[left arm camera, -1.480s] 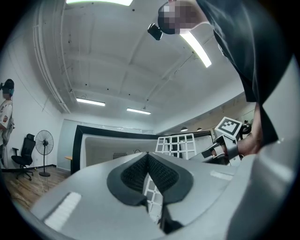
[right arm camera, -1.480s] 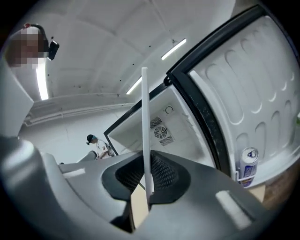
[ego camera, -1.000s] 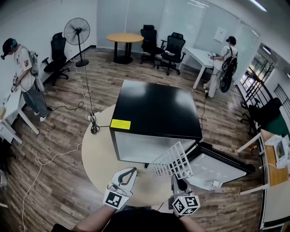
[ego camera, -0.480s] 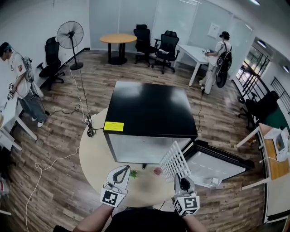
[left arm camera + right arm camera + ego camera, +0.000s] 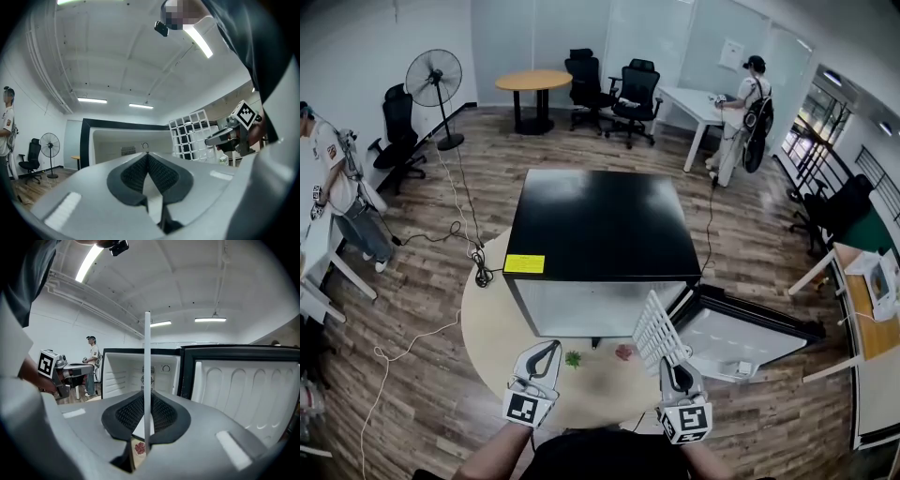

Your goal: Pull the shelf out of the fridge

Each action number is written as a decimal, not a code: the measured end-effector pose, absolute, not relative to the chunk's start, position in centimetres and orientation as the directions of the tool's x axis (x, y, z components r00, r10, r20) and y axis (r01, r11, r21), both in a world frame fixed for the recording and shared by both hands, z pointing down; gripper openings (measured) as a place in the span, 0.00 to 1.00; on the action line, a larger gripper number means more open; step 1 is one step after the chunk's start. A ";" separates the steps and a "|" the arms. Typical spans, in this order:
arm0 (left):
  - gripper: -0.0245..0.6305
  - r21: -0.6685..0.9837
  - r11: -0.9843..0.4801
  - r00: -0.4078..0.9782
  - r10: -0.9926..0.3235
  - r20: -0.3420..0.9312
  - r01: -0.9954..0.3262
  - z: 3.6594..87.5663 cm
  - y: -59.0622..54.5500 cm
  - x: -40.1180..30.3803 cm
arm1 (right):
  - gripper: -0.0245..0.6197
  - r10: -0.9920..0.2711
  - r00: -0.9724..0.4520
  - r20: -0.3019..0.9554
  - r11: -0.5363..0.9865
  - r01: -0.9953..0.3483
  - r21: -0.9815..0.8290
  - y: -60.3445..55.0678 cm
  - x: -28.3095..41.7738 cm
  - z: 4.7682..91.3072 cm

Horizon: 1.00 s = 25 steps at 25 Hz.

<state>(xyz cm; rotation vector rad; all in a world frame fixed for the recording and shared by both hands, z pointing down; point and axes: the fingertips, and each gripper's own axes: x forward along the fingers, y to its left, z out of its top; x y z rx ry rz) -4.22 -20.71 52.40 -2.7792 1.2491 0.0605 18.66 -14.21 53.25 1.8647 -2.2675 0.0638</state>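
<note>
Gripping the white wire shelf (image 5: 658, 328) by its near edge with the right tool (image 5: 675, 367), pads pinched tight on the thin rim, so just a skinny white line from the right gripper view. Holding it tipped up on end, fully out of the black fridge (image 5: 600, 225), over the round table (image 5: 492, 323), right in front of the open cavity and beside the swung-out door (image 5: 741, 337). Hovering the left tool (image 5: 546, 354) off to the left above the table, jaws closed together and empty, near a small green bit (image 5: 574, 358) and a pinkish bit (image 5: 624, 352).
</note>
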 end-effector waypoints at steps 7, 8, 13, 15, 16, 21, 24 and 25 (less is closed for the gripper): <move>0.04 -0.072 -0.660 0.664 -0.745 -0.069 -0.748 52.4 -20.9 -4.1 | 0.09 -0.968 -0.174 0.184 0.197 -0.974 0.116 -14.4 18.9 53.0; 0.04 -0.073 -0.660 0.664 -0.745 -0.070 -0.748 52.4 -20.9 -4.0 | 0.09 -0.968 -0.172 0.182 0.194 -0.974 0.116 -14.4 19.0 53.1; 0.04 -0.073 -0.658 0.662 -0.747 -0.066 -0.749 52.5 -20.9 -3.9 | 0.09 -0.973 -0.164 0.160 0.185 -0.975 0.123 -14.0 19.3 52.9; 0.04 -0.072 -0.657 0.661 -0.747 -0.066 -0.750 52.4 -21.1 -4.0 | 0.09 -0.975 -0.164 0.153 0.184 -0.975 0.127 -14.2 19.2 52.6; 0.04 -0.073 -0.657 0.661 -0.748 -0.066 -0.750 52.3 -21.2 -4.1 | 0.09 -0.975 -0.164 0.152 0.184 -0.975 0.128 -14.3 19.1 52.5; 0.04 -0.076 -0.661 0.665 -0.743 -0.071 -0.747 52.2 -21.6 -3.9 | 0.09 -0.977 -0.161 0.142 0.180 -0.974 0.135 -14.5 19.0 52.1; 0.04 -0.076 -0.664 0.669 -0.740 -0.073 -0.744 52.2 -21.8 -3.9 | 0.09 -0.978 -0.159 0.136 0.177 -0.975 0.137 -14.5 19.0 51.8; 0.04 -0.077 -0.665 0.670 -0.739 -0.073 -0.743 52.2 -21.8 -3.9 | 0.09 -0.978 -0.158 0.134 0.176 -0.974 0.139 -14.5 18.9 51.8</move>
